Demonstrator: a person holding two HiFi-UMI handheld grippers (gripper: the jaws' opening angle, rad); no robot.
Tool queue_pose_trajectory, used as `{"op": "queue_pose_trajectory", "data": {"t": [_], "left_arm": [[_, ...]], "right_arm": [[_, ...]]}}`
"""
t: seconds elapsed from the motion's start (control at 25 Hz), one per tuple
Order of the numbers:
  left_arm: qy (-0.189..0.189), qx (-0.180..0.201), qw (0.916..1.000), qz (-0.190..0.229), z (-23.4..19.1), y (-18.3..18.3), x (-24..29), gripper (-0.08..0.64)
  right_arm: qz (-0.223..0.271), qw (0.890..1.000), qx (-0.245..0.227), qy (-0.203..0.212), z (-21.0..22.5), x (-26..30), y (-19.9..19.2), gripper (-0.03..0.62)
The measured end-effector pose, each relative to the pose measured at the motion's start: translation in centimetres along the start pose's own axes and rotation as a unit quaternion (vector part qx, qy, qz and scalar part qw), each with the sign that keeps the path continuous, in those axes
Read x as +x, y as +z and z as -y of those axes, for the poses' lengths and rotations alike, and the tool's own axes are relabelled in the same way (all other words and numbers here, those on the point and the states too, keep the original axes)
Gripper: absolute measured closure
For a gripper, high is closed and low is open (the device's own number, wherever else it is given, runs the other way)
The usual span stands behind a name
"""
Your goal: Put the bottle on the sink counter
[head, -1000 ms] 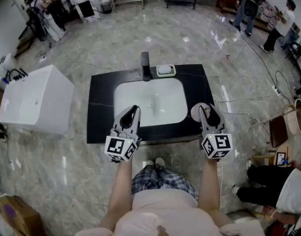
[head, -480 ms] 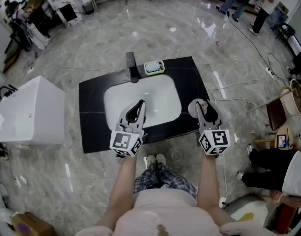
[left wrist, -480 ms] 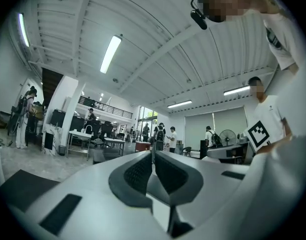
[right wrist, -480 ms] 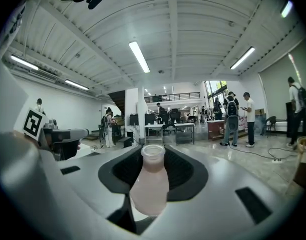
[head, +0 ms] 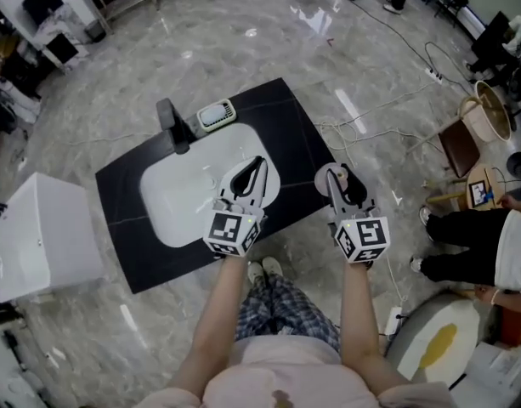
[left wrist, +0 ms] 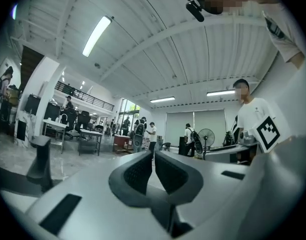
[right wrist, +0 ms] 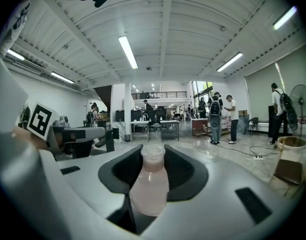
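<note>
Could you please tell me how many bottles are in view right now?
1. The bottle is clamped between the jaws of the right gripper. None stands on the sink counter; the distant cluttered background could hide others.

Faucet (head: 171, 124) and soap dish (head: 216, 115) sit on counter (head: 134, 253) behind basin (head: 177, 198).

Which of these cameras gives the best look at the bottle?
The right gripper view: the bottle fills the middle, upright between the jaws that hold it. The head view shows only a pale bit of it at the right gripper's tip. The left gripper view shows none of it.
</note>
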State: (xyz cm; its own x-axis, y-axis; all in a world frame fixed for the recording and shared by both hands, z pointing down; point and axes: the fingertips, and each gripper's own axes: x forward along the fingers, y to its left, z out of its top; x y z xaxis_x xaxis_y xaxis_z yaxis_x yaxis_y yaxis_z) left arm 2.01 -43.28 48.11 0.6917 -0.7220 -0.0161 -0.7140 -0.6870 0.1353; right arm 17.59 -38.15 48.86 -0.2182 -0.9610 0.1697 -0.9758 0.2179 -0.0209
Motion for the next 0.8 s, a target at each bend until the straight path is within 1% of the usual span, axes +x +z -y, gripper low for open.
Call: {"op": "queue_pose_trajectory", "data": {"t": [0.12, 0.32, 0.56, 0.8], "left_arm": [[-0.022, -0.008, 0.9997, -0.013, 2.0, -2.6, 3.3, 0.517], [-0.039, -0.018, 0.9983, -0.041, 4.7, -7.3, 7.3, 0.517], [-0.044, -0.031, 0.9967, -0.062, 5.3, -11.8, 10.7, 0.517], [-0.04, -0.039, 0.9961, -0.068, 5.6, -14.3, 12.3, 0.517]], "right_arm": [[-0.007, 1.0, 0.005, -0.016, 2.5, 0.2, -2.3, 0.443], [-0.024, 0.999, 0.015, -0.034, 5.8, 1.0, -6.3, 0.443], [-0.035, 0.998, 0.024, -0.043, 8.2, 3.7, -10.5, 0.443], [-0.044, 0.997, 0.031, -0.046, 9.5, 5.3, -13.9, 0.443]]}}
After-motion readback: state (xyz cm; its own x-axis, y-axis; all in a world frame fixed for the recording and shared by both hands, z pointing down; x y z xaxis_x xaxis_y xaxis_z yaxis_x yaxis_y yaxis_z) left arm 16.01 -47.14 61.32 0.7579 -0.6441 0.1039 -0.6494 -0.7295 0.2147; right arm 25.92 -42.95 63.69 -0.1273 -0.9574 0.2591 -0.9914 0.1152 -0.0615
